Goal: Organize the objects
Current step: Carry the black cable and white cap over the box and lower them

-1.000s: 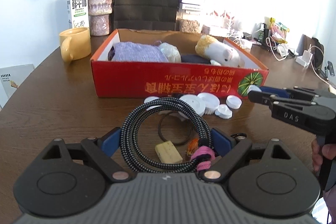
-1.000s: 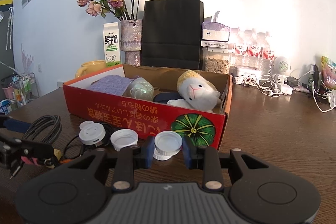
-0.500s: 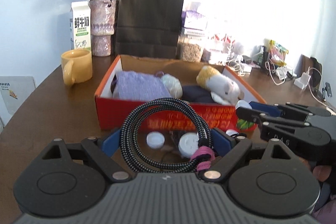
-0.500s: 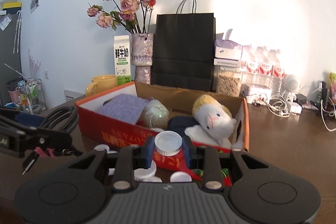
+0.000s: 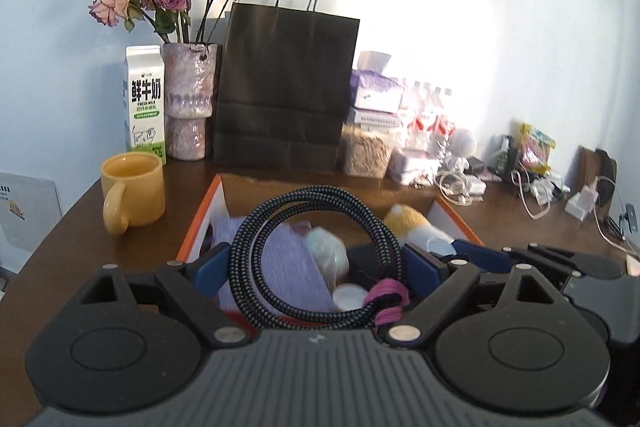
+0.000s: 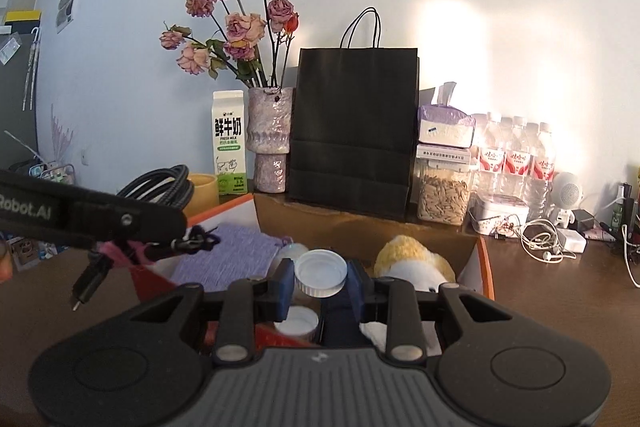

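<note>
Over the box (image 5: 200,227), left tool (image 5: 316,267) spans wide across a limp, springy coiled cable (image 5: 312,255); right tool (image 6: 320,285) pinches a light, rigid white cap (image 6: 320,273) by its rim.

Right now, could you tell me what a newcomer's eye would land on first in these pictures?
The coiled black-and-blue braided cable fills the left gripper, its jaws spread wide around it above the open red cardboard box. Beside it, the right gripper pinches a white plastic bottle cap. Behind the box, dried pink roses in a mauve ceramic vase stand beside a black paper bag.
</note>
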A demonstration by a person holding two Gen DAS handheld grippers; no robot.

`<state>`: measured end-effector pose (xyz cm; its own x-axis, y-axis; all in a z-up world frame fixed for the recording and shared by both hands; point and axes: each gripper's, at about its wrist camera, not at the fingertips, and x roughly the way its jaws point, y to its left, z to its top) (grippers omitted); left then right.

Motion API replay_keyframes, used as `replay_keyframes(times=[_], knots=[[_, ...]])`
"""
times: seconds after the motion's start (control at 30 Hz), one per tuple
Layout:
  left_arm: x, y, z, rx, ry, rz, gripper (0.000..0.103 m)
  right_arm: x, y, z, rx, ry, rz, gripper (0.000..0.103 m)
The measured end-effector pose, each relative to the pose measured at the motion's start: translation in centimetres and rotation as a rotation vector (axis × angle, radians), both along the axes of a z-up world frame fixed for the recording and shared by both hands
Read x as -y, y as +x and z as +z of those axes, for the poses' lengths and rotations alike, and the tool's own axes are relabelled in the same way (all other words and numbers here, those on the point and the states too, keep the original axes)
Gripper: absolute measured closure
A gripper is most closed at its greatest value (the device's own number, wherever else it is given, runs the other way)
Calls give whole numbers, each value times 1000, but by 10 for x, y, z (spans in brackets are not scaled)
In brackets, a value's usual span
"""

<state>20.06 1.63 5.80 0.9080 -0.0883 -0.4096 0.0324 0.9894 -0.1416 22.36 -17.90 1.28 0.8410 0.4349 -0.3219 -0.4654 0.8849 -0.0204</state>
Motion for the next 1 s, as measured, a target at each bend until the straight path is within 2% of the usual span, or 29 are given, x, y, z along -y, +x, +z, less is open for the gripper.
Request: replay_keyframes(times=[0.4,0.83,0.87,0.9,0.93,0.97,1.0], knots=[[-10,65,-6,7,-24,54,12,-20,62,-3,-29,12,-8,75],[-14,95,-35,-20,-9,61,11,-18,79,-27,-102,-17,3,75],[-14,95,-36,-19,-11,57,7,-18,79,-28,-105,-20,0,68],[-14,93,-36,-9,-13,55,0,-19,78,-28,-104,-23,-1,51],[-13,91,-37,5,-8,63,0,-19,77,-28,-98,-25,-12,43],[-12,91,-36,10,2,71,0,-17,76,-28,-90,-20,-15,20],[-11,90,-36,8,6,77,0,-16,74,-27,-82,-10,-13,4]])
